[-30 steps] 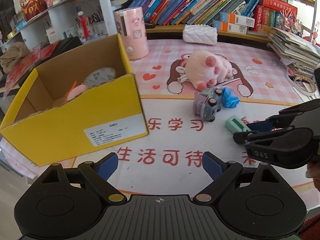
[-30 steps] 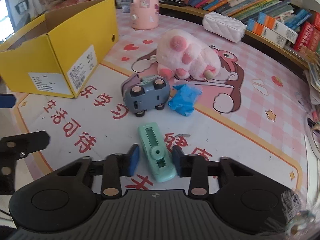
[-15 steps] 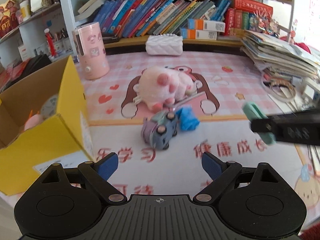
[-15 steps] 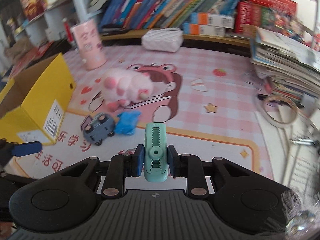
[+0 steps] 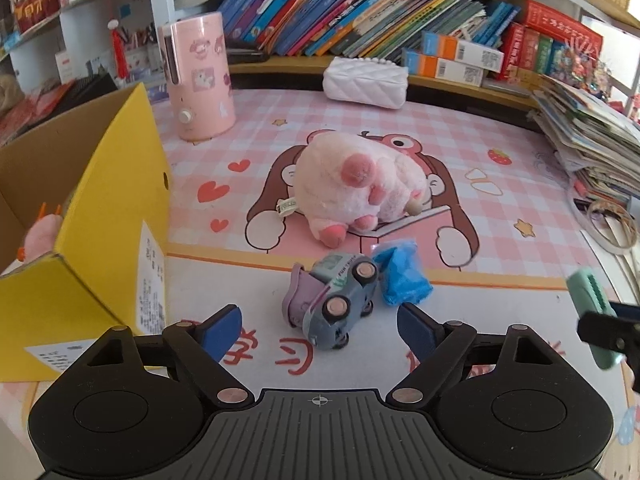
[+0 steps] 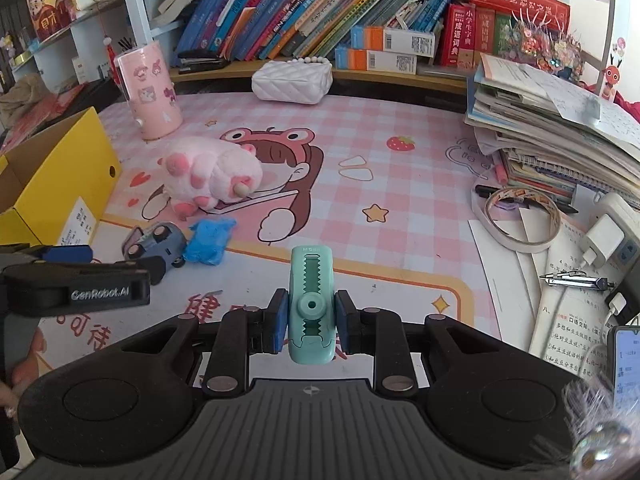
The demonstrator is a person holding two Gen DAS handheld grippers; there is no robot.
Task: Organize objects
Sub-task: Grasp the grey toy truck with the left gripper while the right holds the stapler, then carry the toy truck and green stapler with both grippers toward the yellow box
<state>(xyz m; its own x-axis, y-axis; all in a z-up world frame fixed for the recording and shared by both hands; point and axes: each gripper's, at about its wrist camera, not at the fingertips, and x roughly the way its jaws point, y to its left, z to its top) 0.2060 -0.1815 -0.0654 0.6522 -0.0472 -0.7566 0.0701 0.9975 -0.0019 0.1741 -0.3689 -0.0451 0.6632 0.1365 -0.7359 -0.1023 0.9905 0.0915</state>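
Observation:
A grey-and-purple toy car (image 5: 336,300) lies tipped on the mat, right in front of my left gripper (image 5: 318,330). The left jaws are closing, with the car's near end between the blue fingertips (image 5: 222,330) and no pad touching it. A crumpled blue wad (image 5: 404,280) rests against the car, and a pink plush (image 5: 352,188) lies behind both. My right gripper (image 6: 311,320) is shut on a mint-green toothed slider case (image 6: 311,300), held above the mat. The open yellow box (image 5: 112,216) stands at the left with a pink toy inside.
At the back stand a pink cylinder (image 5: 198,76) and a white quilted pouch (image 5: 366,78), under a shelf of books. A stack of booklets (image 6: 552,128), a tape roll (image 6: 520,220), a charger (image 6: 602,240) and papers crowd the right side.
My left gripper has moved away from the box and up to the toy car, its jaws narrowing. My right gripper has lifted the mint-green case off the mat and rolled level.

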